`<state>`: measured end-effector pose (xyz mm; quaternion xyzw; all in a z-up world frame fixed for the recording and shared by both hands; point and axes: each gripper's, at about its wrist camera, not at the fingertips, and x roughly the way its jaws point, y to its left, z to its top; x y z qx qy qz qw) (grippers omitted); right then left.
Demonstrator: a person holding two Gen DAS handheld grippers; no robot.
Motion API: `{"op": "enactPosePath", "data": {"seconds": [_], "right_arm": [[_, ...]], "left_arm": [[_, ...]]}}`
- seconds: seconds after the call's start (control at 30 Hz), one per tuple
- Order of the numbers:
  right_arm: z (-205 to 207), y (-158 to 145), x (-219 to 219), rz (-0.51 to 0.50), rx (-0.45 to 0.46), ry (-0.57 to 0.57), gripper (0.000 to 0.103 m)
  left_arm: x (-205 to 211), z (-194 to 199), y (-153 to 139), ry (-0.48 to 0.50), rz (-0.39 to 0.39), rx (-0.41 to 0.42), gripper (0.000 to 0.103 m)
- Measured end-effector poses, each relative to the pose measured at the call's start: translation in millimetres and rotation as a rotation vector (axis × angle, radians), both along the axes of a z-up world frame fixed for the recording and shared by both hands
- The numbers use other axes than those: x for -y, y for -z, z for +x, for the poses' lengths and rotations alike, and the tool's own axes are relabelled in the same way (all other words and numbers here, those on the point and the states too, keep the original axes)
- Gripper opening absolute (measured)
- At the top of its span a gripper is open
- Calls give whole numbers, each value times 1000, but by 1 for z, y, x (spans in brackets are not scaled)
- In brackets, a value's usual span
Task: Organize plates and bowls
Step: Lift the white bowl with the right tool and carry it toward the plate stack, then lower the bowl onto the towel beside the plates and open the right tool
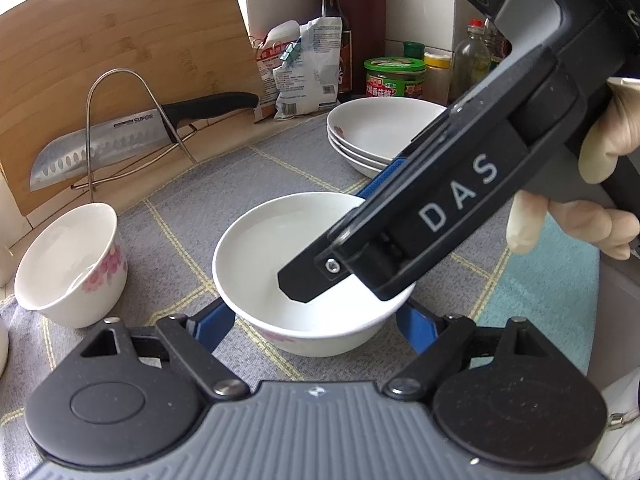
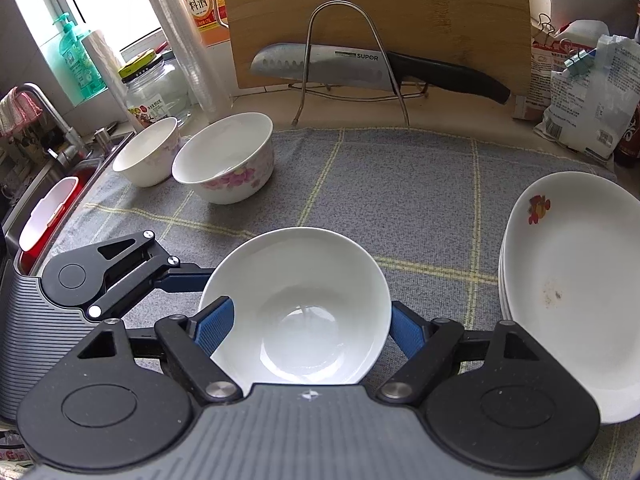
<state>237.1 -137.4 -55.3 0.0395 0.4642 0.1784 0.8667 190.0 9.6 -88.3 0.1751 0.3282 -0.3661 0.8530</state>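
Flowered bowls [image 2: 228, 160] stand toward the left far corner of the grey mat [image 2: 400, 184]. At its near middle, my left gripper [image 1: 316, 324] clasps the white bowl's [image 1: 272, 240] outer wall from both sides, while my right gripper [image 2: 308, 324] straddles the rim, one finger inside, pressure not discernible. Stacked plates [image 2: 568, 272] occupy the right edge; glazed porcelain is probably stiff, slick and breakable, so the wall below the rim seems the best hold.

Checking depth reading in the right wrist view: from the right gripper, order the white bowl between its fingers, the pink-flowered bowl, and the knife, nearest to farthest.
1. White bowl, between the right gripper's fingers.
2. Pink-flowered bowl, up left on the mat.
3. Knife, on the rack at the back.
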Motion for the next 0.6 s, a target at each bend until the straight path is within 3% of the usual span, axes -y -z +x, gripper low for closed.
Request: {"op": "enactPosePath", "data": {"seconds": [0.2, 0.23, 0.33, 0.6], "right_arm": [[0, 0, -3, -10, 8, -9, 88], [0, 0, -4, -11, 9, -11, 89], [-2, -1, -3, -3, 24, 7, 103], [-11, -9, 2, -22, 46, 29, 103]], "left_arm": [[-2, 1, 2, -7, -20, -5, 88], [-2, 0, 2, -7, -23, -3, 92], [-7, -2, 1, -13, -52, 11, 101], [-35, -18, -4, -74, -33, -14, 102]]}}
